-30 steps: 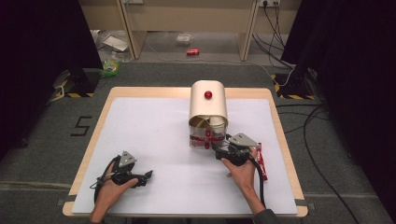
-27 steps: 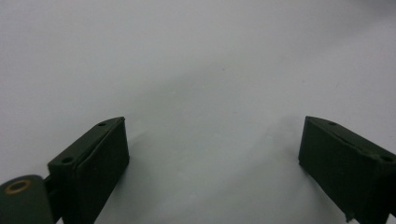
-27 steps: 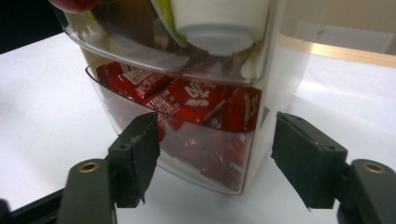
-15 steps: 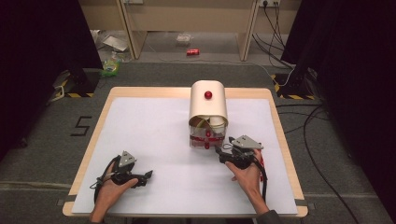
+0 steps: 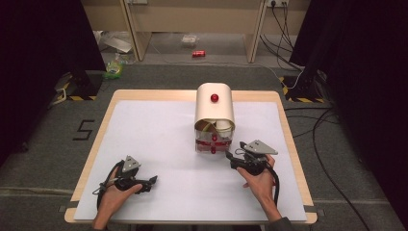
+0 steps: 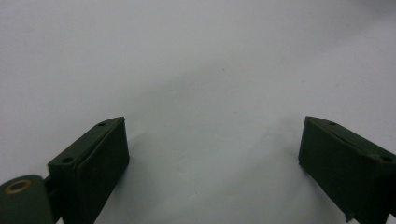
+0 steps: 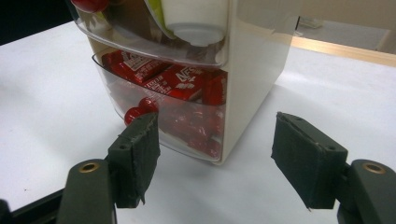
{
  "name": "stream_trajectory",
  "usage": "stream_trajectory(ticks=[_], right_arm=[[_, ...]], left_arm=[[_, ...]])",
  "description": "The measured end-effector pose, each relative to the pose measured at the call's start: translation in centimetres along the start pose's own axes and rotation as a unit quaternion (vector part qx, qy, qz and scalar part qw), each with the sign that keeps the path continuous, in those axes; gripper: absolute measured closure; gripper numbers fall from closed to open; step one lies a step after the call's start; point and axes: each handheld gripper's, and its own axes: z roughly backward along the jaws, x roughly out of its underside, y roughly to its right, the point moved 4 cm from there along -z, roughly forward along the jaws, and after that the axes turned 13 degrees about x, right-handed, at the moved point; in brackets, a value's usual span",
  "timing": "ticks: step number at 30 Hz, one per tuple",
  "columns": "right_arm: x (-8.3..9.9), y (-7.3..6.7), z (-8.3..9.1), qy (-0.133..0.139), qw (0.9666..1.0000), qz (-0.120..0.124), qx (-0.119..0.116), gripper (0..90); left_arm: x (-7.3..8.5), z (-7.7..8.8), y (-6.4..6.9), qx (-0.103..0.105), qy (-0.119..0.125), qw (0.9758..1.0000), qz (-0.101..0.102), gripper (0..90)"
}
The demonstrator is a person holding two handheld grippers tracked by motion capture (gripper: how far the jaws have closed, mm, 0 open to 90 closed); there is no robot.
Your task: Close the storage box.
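drawer box (image 5: 214,103) mid-table (image 5: 159,125), r gripper (image 5: 230,158) just front-right.

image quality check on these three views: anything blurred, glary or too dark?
High view: table evenly lit, surroundings near black, frame slightly soft. Left gripper view: soft focus, jaw shadows fall on the bare white surface. Right gripper view: drawer unit fairly sharp, glare on its clear drawer fronts, red knob readable; the pads nearest the lens are a little soft.

Drawer box (image 5: 214,118) sits centre-far on the white mat (image 5: 159,139), sole obstacle. Left, near & far-right mat bare, free to pass. Right gripper (image 5: 230,157) just off box's near-right corner; red knob (image 7: 140,109) close ahead, gap prob. small. Left gripper (image 5: 153,181) over bare mat.
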Motion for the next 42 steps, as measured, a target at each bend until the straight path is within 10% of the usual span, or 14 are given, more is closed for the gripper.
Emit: stream_trajectory(ticks=[42], right_arm=[[1.9, 3.4, 4.5, -0.005, 0.9997, -0.022, 0.014, 31.1]], left_arm=[[0.0, 0.0, 0.0, 0.000, 0.000, 1.0000, 0.000, 7.8]])
